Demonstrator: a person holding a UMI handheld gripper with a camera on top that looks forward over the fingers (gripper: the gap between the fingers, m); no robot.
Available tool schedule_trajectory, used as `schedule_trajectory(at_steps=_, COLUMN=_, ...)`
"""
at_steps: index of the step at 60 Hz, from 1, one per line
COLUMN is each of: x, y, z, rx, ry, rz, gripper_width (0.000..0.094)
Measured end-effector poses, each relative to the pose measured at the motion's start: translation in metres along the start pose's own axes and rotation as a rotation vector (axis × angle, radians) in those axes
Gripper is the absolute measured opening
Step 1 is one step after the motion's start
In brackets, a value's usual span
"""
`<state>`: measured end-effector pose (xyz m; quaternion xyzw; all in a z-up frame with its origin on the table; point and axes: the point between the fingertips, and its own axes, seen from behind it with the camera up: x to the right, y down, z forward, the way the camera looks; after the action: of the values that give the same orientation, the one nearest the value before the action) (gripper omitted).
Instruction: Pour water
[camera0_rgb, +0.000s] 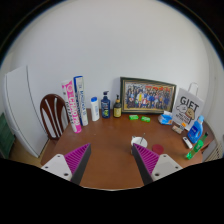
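- Wall (110, 40): pale and bare; used as a backstop, since most of the goods are ranged along its foot.
- Table (105, 150): brown wood; its near half is left free, presumably as working room, while clutter is pushed to the back and to one side.
- Chair (52, 112): dark, round-backed; drawn up at the table's far end, beside a pale panel whose nature cannot be told.
- Picture (148, 96): framed group photo, leaned upright against the wall; propped for display, well clear of the working area.
- Bag (186, 108): white gift bag, stood just beside the picture; smaller coloured items are crowded before it and cannot be identified.
- Boxes (73, 104): tall pink and white cartons, stood on end near the chair.
- Bottles (106, 105): a small row between boxes and picture; one white, one dark, one with a yellowish label; all upright and apart from the gripper; any of these is judged a possible water vessel, but which cannot be told; no cup or glass to receive water is made out.
- Gripper (112, 158): fingers spread wide with nothing between the pads (76, 157); held low over the near table, pointed toward the back row; judged to be at the approach stage, nothing yet grasped.
- Green bits (140, 119): small flat pieces lying before the picture; purpose unclear.
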<state>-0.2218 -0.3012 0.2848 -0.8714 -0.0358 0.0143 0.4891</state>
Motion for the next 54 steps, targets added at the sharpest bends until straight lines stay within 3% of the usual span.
schedule_trajectory(at_steps=10, x=0.051, y=0.001, z=0.002, rx=-0.016, ry=0.062, rz=0.026, gripper_width=0.0857)
schedule_trajectory(at_steps=11, x=0.062, y=0.019, z=0.002, rx=0.008, ry=0.065, rz=0.015, gripper_width=0.0858)
schedule_trajectory(at_steps=12, x=0.064, y=0.002, z=0.001, rx=-0.017, ry=0.076, rz=0.026, gripper_width=0.0856)
schedule_trajectory(at_steps=28, x=0.21, y=0.072, z=-0.008, rx=0.022, ry=0.143, rz=0.039, gripper_width=0.0852)
schedule_trajectory(at_steps=38, x=0.317, y=0.125, z=-0.009, rx=-0.01, ry=0.161, rz=0.061, gripper_width=0.0855)
schedule_trajectory(at_steps=54, x=0.477, y=0.165, z=0.023, rx=0.023, ry=0.192, rz=0.065, gripper_width=0.0855)
